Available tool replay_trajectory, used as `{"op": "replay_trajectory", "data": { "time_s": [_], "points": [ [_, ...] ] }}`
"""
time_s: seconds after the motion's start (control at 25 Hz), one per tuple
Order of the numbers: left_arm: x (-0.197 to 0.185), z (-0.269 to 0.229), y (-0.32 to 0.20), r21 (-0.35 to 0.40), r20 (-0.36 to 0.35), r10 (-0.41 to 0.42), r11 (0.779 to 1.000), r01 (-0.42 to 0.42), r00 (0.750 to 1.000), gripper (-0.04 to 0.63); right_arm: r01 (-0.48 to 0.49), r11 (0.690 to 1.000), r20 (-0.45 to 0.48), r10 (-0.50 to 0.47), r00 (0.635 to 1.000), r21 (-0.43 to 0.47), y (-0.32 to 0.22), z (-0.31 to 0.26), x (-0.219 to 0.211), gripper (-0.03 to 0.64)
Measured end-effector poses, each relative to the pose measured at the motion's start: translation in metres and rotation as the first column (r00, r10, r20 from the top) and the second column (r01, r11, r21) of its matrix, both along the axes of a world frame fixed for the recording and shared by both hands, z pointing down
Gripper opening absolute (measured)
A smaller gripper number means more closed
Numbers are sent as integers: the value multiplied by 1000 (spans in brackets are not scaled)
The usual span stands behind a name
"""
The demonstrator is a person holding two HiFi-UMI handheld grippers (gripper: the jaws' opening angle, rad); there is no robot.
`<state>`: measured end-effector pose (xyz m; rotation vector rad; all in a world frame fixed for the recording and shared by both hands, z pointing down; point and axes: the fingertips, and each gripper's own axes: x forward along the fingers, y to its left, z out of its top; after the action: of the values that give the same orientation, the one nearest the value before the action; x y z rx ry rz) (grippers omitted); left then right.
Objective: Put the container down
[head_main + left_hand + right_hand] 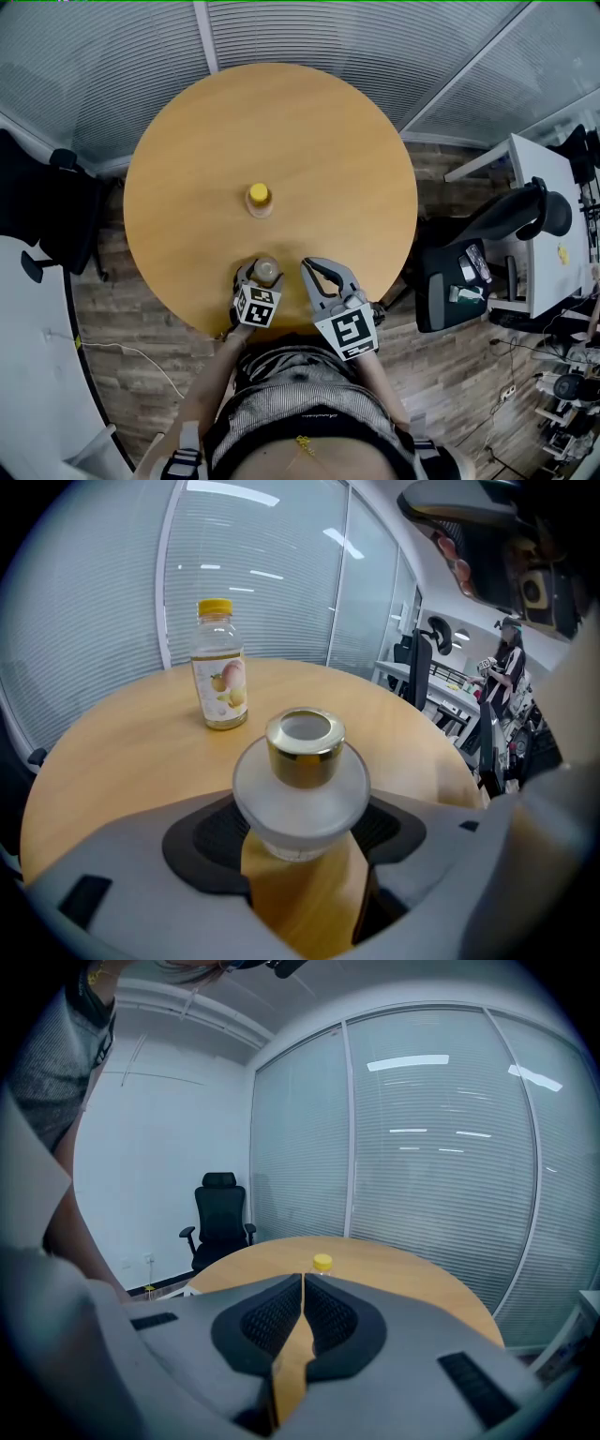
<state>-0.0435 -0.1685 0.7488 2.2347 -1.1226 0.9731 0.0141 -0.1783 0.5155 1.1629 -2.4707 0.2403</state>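
Left tongs (255,279): the two jaws squeeze the fat middle of the container (300,789) from both sides, so it cannot slip or tip.
Right tongs (312,272): the jaws are pressed together with nothing between them. It sits just beside the left one, out of the way.
Jaw pads: black and bumpy, curved inward. That shape looks good for hugging round things.
Where the container is: upright at the near edge of the tabletop (309,122), right in front of the person. I cannot tell if its bottom touches the wood.
How the container looks: cloudy white glass, round like a ball, with a shiny gold ring on top. The ring has a hole in it and no lid. Smooth glass like that could break, so it likely needs a gentle landing.
Bottle (259,199): see-through, with a yellow cap and a fruit picture. It stands near the middle of the tabletop, well apart from the container.
How the tabletop looks: round, flat, smooth, light brown wood.
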Motion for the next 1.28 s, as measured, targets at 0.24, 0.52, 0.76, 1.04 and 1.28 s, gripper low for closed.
{"op": "replay_trajectory", "data": {
  "time_s": [0.24,0.52,0.76,1.04,1.28],
  "points": [
    [1,0,1,5,23,17,1000,-17,1000,330,10,1000,3,-10,1000,0,1,0,-2,21],
    [2,3,4,20,68,39,999,-41,997,330,7,1000,6,-7,1000,-2,3,1,1,21],
    [3,3,4,25,68,36,999,-38,997,330,7,1000,13,-7,1000,1,5,0,2,21],
    [4,3,3,25,71,41,999,-43,997,330,-1,1000,14,1,1000,6,6,-2,6,21],
    [5,4,3,14,61,38,999,-39,997,330,-7,1000,14,7,1000,6,7,0,10,21]
  ]
}}
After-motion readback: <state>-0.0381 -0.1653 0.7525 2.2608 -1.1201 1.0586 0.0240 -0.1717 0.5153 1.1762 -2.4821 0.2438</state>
